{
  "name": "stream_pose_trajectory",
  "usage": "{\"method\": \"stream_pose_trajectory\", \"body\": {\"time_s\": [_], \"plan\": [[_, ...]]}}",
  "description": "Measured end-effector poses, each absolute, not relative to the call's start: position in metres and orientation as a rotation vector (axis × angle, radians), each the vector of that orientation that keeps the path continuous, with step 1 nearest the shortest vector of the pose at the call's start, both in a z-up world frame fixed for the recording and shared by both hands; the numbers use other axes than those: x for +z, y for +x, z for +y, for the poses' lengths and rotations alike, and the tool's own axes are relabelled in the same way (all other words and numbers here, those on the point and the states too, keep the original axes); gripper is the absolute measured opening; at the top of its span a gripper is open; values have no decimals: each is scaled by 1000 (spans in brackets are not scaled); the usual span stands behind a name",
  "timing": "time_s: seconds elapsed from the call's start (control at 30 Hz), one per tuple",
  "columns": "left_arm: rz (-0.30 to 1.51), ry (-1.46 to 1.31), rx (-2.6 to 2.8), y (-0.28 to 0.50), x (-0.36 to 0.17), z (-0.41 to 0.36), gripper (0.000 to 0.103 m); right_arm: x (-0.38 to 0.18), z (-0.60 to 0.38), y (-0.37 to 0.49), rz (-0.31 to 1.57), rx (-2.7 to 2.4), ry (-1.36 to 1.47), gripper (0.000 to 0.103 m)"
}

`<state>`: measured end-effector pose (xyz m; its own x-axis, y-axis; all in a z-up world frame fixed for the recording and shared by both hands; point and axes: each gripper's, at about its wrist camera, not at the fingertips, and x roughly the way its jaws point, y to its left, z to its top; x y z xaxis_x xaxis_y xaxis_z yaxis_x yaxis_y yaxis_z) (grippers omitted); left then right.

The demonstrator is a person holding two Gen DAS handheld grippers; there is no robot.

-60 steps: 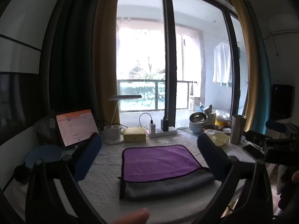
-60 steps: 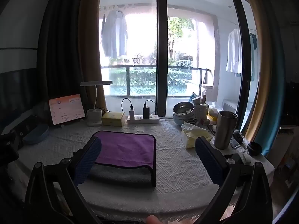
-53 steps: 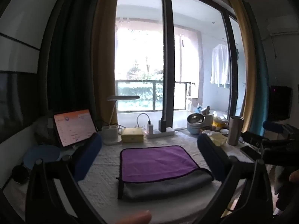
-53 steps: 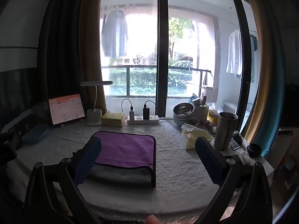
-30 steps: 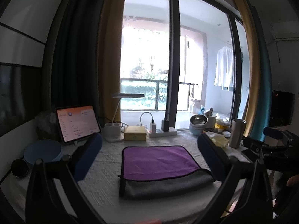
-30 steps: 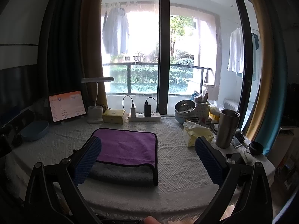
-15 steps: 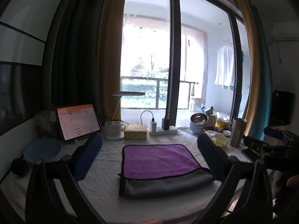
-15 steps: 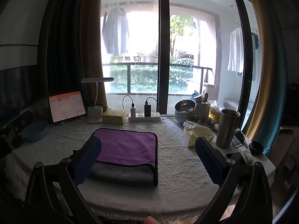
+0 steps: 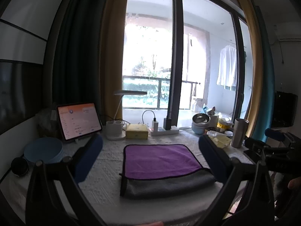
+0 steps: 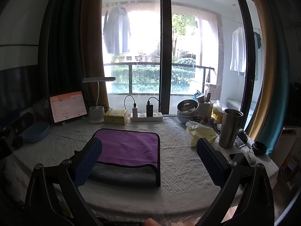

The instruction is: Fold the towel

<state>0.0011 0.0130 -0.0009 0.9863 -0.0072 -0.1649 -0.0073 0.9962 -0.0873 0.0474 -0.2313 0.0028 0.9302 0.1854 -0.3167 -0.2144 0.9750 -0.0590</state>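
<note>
The towel lies flat on the bench, near its front edge and about centred. It looks already folded once: a purple layer on top, stopping short of the near side, so a grey strip of the lower layer shows along the front. Its long axis runs left to right across the bench.

Both grippers are released, jaws spread wide, holding nothing, and both hang above and short of the bench, well apart from the cloth. From the left gripper the towel sits straight ahead and below, framed between the two fingers. From the right gripper it lies ahead and to the left, its right edge falling between the fingers and its left part hidden behind the left finger.

If another fold is due, it would likely bring one short end over the other. Each gripper is nearer its own side's corners; the right one seems better lined up with the right edge.

Tablet, lamp, tumbler and tissue pack stand along the far and right sides, clear of the towel.
</note>
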Motion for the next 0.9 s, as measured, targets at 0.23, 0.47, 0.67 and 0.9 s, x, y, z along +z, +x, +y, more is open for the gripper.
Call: {"method": "stream_pose_trajectory", "body": {"time_s": [0.23, 0.47, 0.67, 0.9], "plan": [[173, -95, 0, 1, 0, 13, 103, 3, -228, 49, 320, 219, -88, 102], [178, -109, 2, 4, -3, 16, 103, 1, -228, 50, 323, 220, -84, 102], [178, -110, 3, 4, -3, 16, 103, 1, -227, 51, 324, 221, -88, 102], [178, -114, 7, 4, -4, 16, 103, 1, -226, 51, 322, 217, -90, 102]]}}
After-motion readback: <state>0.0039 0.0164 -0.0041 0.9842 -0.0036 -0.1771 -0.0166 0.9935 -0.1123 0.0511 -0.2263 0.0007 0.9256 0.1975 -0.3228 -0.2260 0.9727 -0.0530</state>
